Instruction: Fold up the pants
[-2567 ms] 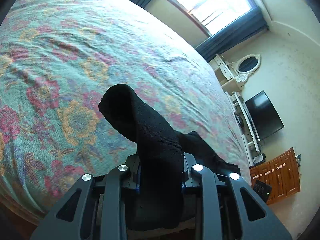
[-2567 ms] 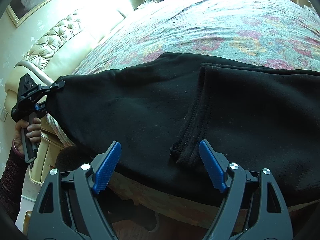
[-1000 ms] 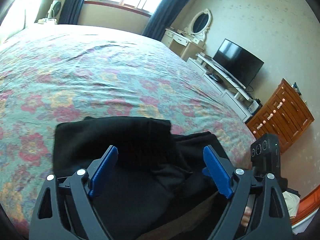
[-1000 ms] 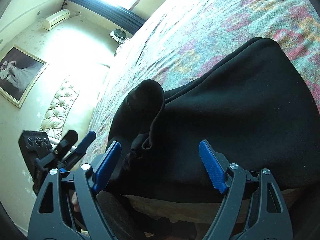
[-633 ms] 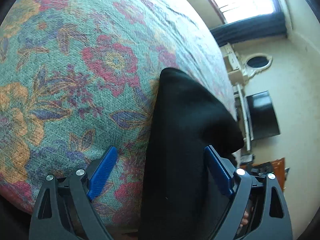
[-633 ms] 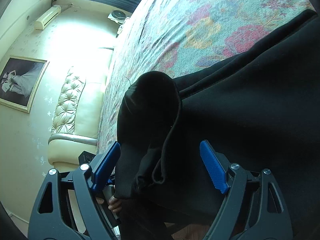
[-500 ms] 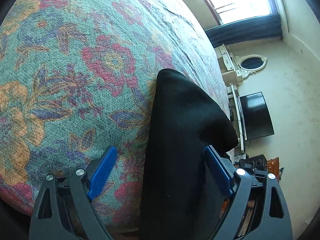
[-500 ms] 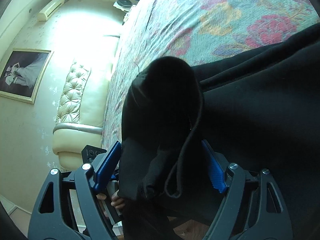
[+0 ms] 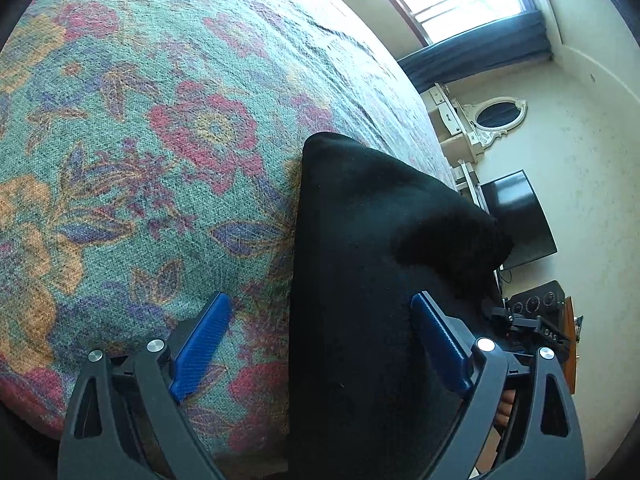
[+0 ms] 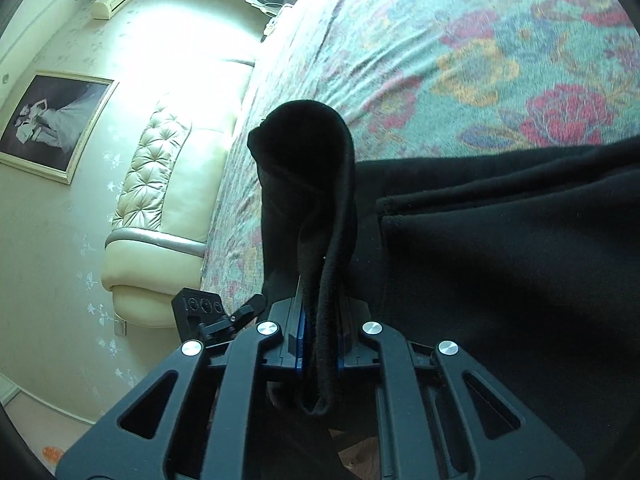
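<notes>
Right wrist view: right gripper (image 10: 318, 344) clamped on a bunched fold of the black pants (image 10: 500, 272); blue pads nearly hidden by cloth.
Change in right jaws: wide apart around the bunch a second ago, just been closing, now pinching it between them.
Pants bunch: standing up as a rounded hump above the closed fingers, a cord or seam edge hanging down through the grip.
Pants body: spread flat to the right on the floral bedspread (image 10: 480, 60), near the bed's edge.
Left wrist view: left gripper (image 9: 320, 344) wide, blue pads (image 9: 200, 344) apart, not pressing cloth.
Pants under left gripper: dark folded panel (image 9: 360, 280) lying between the pads, closer to the right one.
Change in left view: rolled and lower than a second ago, bedspread filling the frame.
Background: tufted headboard (image 10: 160, 184), television (image 9: 516, 216).
</notes>
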Available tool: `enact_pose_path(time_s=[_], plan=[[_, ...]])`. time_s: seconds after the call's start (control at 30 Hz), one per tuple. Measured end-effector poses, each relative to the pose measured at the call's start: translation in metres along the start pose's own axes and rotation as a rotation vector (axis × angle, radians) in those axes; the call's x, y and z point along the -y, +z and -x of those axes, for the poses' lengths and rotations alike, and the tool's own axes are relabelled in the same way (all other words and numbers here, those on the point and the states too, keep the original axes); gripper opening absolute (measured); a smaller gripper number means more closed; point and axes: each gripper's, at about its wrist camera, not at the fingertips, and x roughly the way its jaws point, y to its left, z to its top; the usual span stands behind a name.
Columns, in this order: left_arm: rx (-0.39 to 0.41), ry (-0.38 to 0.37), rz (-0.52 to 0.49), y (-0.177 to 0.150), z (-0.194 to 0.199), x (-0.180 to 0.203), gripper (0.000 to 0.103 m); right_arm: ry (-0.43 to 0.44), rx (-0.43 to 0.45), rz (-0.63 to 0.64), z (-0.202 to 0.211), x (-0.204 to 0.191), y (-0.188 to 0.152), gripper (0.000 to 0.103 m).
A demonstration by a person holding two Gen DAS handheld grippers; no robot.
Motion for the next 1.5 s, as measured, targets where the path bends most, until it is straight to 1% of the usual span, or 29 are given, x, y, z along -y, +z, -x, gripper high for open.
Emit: enact_pose_path(time_s=[0.1, 0.23, 0.4, 0.47, 0.63, 0.87, 1.0, 1.17, 1.27, 1.37, 1.5], plan=[[-0.017, 0.008, -0.002, 0.004, -0.001, 0.002, 0.09, -0.005, 0.022, 0.039, 0.019, -0.01, 0.002, 0.009], [-0.019, 0.017, -0.007, 0.007, -0.002, 0.011, 0.09, -0.032, 0.064, 0.046, 0.05, -0.007, -0.001, 0.009], [-0.044, 0.01, -0.028, 0.002, -0.012, 0.026, 0.09, -0.088, 0.107, 0.004, 0.088, 0.022, -0.004, 0.009], [-0.053, 0.022, -0.04, 0.0, -0.016, 0.031, 0.09, -0.107, 0.128, -0.022, 0.101, 0.037, -0.008, 0.009], [-0.067, 0.017, -0.081, -0.004, -0.024, 0.047, 0.09, -0.131, 0.159, -0.085, 0.127, 0.07, -0.017, 0.009], [-0.086, 0.015, -0.124, -0.009, -0.039, 0.071, 0.091, -0.134, 0.165, -0.129, 0.137, 0.095, -0.027, 0.009], [-0.104, 0.037, -0.154, -0.013, -0.051, 0.081, 0.09, -0.131, 0.159, -0.156, 0.135, 0.11, -0.029, 0.009], [-0.137, 0.06, -0.173, -0.021, -0.061, 0.076, 0.09, -0.09, 0.156, -0.197, 0.135, 0.124, -0.033, 0.009], [-0.138, 0.067, -0.181, -0.029, -0.055, 0.076, 0.091, -0.084, 0.157, -0.204, 0.138, 0.128, -0.033, 0.009], [-0.143, 0.077, -0.197, -0.031, -0.055, 0.079, 0.09, -0.082, 0.154, -0.204, 0.138, 0.129, -0.033, 0.009], [-0.146, 0.095, -0.21, -0.032, -0.057, 0.083, 0.091, -0.059, 0.146, -0.217, 0.143, 0.14, -0.03, 0.01]])
